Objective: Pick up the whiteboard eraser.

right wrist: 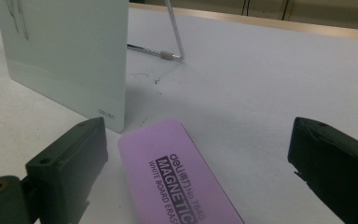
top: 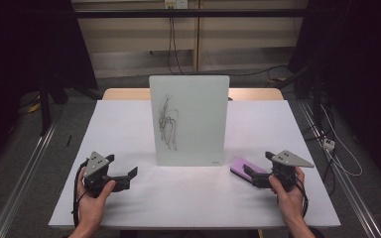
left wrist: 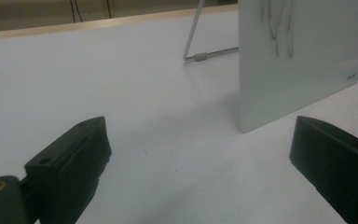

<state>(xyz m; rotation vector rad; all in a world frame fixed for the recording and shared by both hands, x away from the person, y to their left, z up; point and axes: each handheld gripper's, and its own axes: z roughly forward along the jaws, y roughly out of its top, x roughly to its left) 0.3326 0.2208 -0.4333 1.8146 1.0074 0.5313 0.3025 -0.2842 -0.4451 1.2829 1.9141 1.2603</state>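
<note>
So the right gripper sits with its jaws wide apart, and the purple whiteboard eraser lies flat on the table between them, nearer the left jaw in the right gripper view, not pinched yet. From the high view the eraser is at about 4 o'clock from the whiteboard, just beside its lower right corner.

My take on doing the pickup well: centre the jaws across the eraser's narrow width, push in a bit further so the pads land mid-body instead of on the rounded end, then close. It's a slim slab, so grabbing near a corner would probably let it pivot. Also watch the board's corner, it's close and on a thin wire stand, so a bump could shift it.

The left gripper is open and empty, at roughly 8 o'clock from the board.

The table is plain white and matte, with a wooden edge at the back. The room's dim, with dark curtains at both sides and cables on the floor.
</note>
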